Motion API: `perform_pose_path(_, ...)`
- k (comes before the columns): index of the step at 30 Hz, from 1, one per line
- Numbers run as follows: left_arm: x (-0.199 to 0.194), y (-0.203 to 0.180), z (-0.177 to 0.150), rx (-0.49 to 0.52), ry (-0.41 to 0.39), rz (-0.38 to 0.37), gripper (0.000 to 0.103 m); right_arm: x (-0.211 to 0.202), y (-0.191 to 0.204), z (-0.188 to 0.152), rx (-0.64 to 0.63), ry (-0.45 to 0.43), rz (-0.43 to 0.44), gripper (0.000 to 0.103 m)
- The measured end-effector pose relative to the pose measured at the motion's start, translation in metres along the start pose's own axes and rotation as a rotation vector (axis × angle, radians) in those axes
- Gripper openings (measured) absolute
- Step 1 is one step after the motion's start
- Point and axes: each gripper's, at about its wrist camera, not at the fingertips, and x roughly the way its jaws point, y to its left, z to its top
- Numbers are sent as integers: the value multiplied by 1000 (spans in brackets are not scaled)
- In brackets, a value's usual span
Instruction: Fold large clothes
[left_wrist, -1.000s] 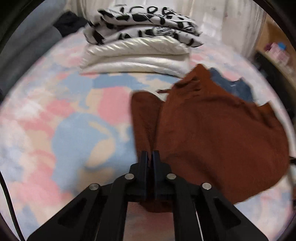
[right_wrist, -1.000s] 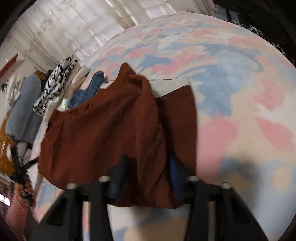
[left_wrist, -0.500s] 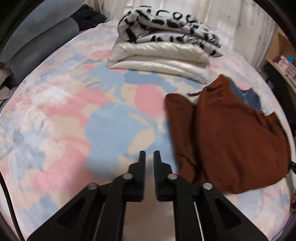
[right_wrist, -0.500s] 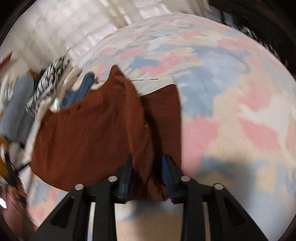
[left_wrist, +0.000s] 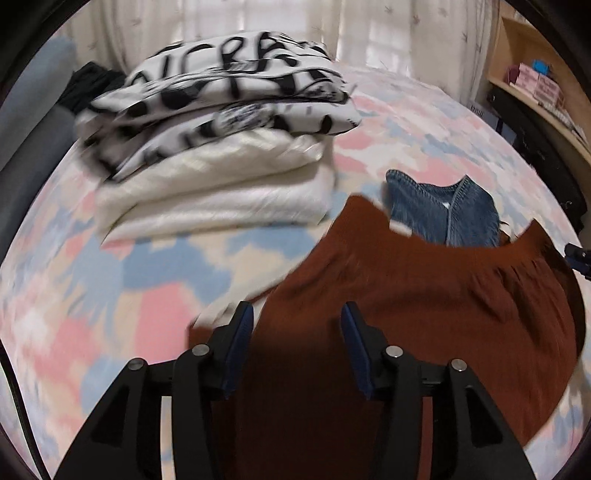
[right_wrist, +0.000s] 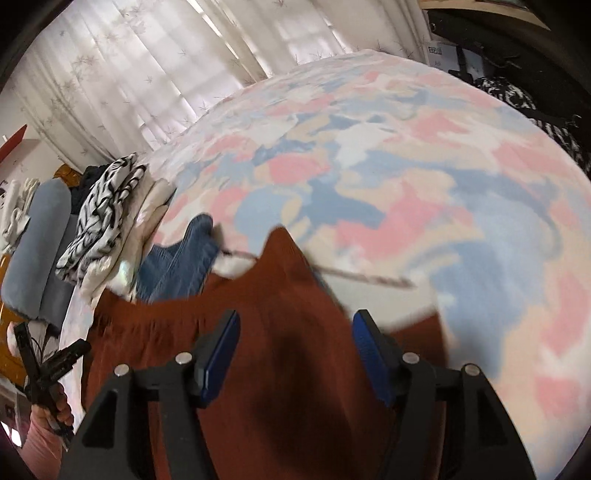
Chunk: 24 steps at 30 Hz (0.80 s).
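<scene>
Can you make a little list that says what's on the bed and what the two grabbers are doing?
surface: bed with pink, blue and cream cover
being folded: brown garment, partly bunched
behind it: denim piece
stack: black-and-white garment on white folded one
left gripper: open, over brown garment
right gripper: open, over brown garment
background: curtains

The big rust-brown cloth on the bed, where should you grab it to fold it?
Probably pinch the rust-brown cloth at its near hem, coming in low from the front. It lies flat on the pastel patchwork bedspread, and that edge already sits between both open hand-held grippers, left and right.
</scene>
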Motion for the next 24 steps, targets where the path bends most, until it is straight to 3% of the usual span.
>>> perform_pose_path(5, 40, -15, 36, 10, 30, 18, 54, 51, 9, 19, 8, 53, -31, 63)
perform_pose_path(7, 50, -12, 45, -18, 30, 23, 51, 66, 9, 20, 3, 67, -24, 29)
perform_pose_path(8, 53, -9, 48, -52, 19, 2, 27, 69, 6, 21, 12, 63, -28, 20)
perform_pose_path(9, 57, -4, 51, -85, 20, -15, 22, 69, -2, 22, 54, 45, 12, 20)
perform_pose_path(11, 65, 3, 53, -149, 16, -18, 21, 68, -17, 23, 137, 2, 64, 17)
perform_pose_path(15, 81, 6, 39, -154, 3, 8, 22, 85, -55, 12, 296, 1, 121, 15)
perform_pose_path(19, 82, 35, 33, -299, -8, -143, 23, 85, -59, 12, 321, -3, 155, 18)
perform_pose_path(21, 74, 40, 31, -323, -26, -180, 23, 79, -54, 15, 320, 9, 156, 30)
perform_pose_path(24, 46, 33, 28, -281, -92, -118, 23, 56, -41, 19, 303, -33, 87, 39)
